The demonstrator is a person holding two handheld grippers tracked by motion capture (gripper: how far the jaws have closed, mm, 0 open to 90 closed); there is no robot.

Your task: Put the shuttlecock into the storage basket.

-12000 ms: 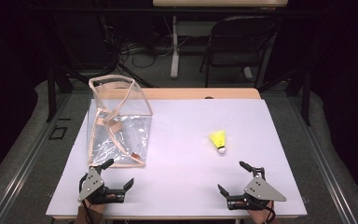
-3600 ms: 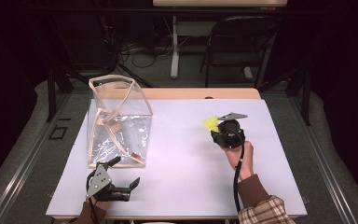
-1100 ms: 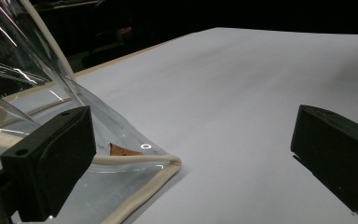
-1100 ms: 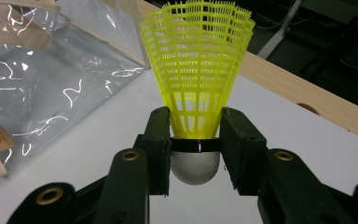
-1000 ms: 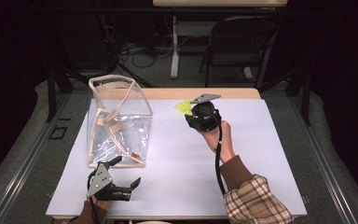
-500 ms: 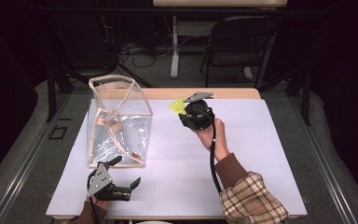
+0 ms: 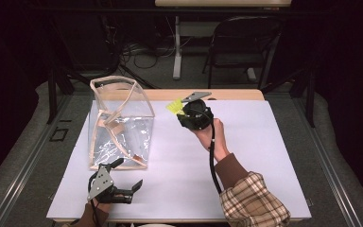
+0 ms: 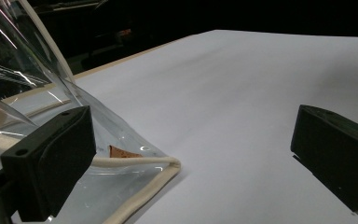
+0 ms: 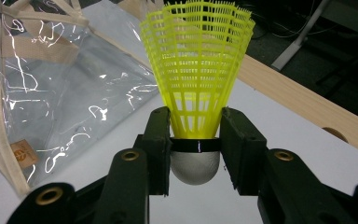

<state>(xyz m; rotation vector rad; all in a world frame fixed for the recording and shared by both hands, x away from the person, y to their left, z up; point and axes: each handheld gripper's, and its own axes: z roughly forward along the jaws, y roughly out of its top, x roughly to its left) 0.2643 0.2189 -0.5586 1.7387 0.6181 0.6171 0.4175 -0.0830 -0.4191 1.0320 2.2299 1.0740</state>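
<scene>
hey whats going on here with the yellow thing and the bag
A person works two hand-held grippers at a white table. The right gripper is shut on a yellow shuttlecock, clamped near its cork, and holds it in the air beside the top of a clear bag that stands open at the table's left. The left gripper rests open on the table by the bag's near corner, gripping nothing. The shuttlecock is not yet in the bag.

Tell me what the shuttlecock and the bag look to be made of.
Shuttlecock: skirt looks like moulded yellow plastic, an open lattice of ribs; its rounded white base looks matte, perhaps foam or cork.
Bag: clear glossy plastic film, with bright creased glints, edged in cream fabric-like binding.
</scene>
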